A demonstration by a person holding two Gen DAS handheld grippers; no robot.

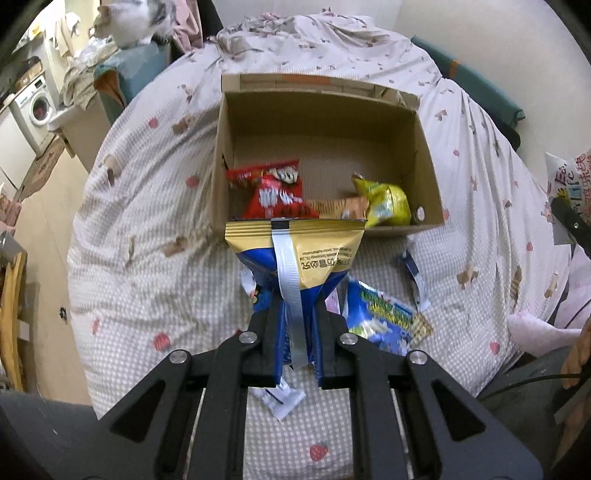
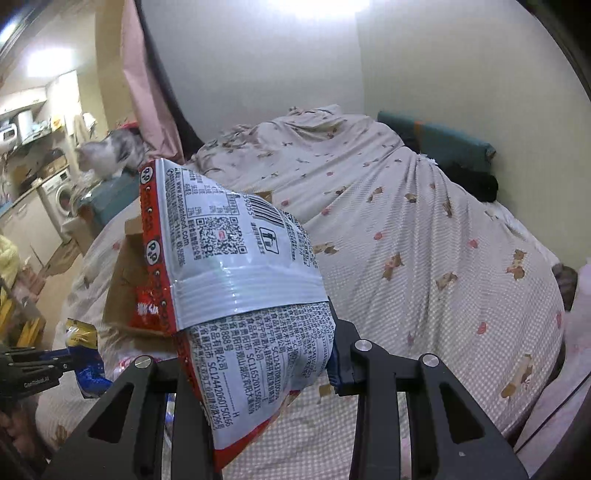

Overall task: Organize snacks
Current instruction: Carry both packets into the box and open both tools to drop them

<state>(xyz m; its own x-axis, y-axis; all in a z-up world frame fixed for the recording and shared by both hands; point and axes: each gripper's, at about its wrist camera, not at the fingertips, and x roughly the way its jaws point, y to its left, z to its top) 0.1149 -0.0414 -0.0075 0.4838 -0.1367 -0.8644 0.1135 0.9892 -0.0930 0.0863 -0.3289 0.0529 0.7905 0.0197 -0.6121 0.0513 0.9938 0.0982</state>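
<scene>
My left gripper (image 1: 295, 325) is shut on a gold and blue snack bag (image 1: 295, 247), held above the bed just in front of an open cardboard box (image 1: 424, 147). The box holds a red snack bag (image 1: 277, 195), a yellow bag (image 1: 388, 203) and an orange packet between them. A blue and green bag (image 1: 384, 317) and small white packets lie on the bed under the gripper. My right gripper (image 2: 258, 354) is shut on a white and red snack bag (image 2: 236, 273), held up in the air right of the box (image 2: 125, 266). The left gripper (image 2: 37, 365) shows at that view's left edge.
The bed (image 1: 147, 258) has a checked cover with strawberries. A cat (image 1: 129, 18) sits on a teal cabinet at the far left, near a washing machine (image 1: 33, 107). A teal pillow (image 2: 443, 144) lies by the wall. A person's leg is at the right edge (image 1: 535, 328).
</scene>
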